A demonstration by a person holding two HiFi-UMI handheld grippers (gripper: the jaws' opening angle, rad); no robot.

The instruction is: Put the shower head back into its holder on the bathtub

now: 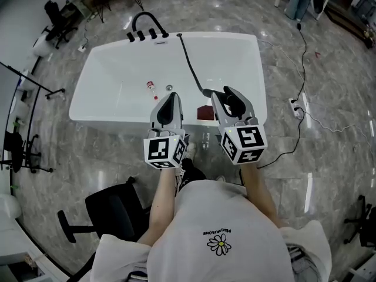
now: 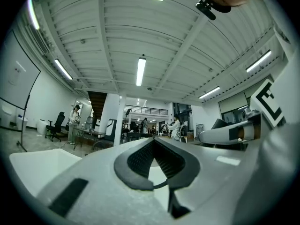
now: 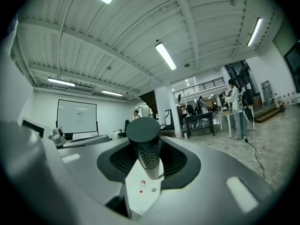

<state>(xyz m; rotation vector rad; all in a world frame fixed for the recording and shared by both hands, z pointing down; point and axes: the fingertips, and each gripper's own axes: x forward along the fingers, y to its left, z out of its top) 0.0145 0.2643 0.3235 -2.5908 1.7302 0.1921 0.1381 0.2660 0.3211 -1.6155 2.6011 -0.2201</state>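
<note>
- While the left gripper [image 1: 170, 97] and right gripper [image 1: 223, 93] hang over the bathtub's [image 1: 106, 116] near rim at 6 o'clock, open marble floor [image 1: 329, 87] rings the bathtub.
- Bathtub holds a small bottle [image 1: 151, 86] beside the drain [image 1: 169, 88]; hose [image 1: 189, 63] runs in from the 12 o'clock rim.
- Right gripper: jaws wide, clamped on the shower head [image 3: 144, 142], at 5 o'clock of the bathtub.
- Left gripper: jaws closed on nothing.
</note>
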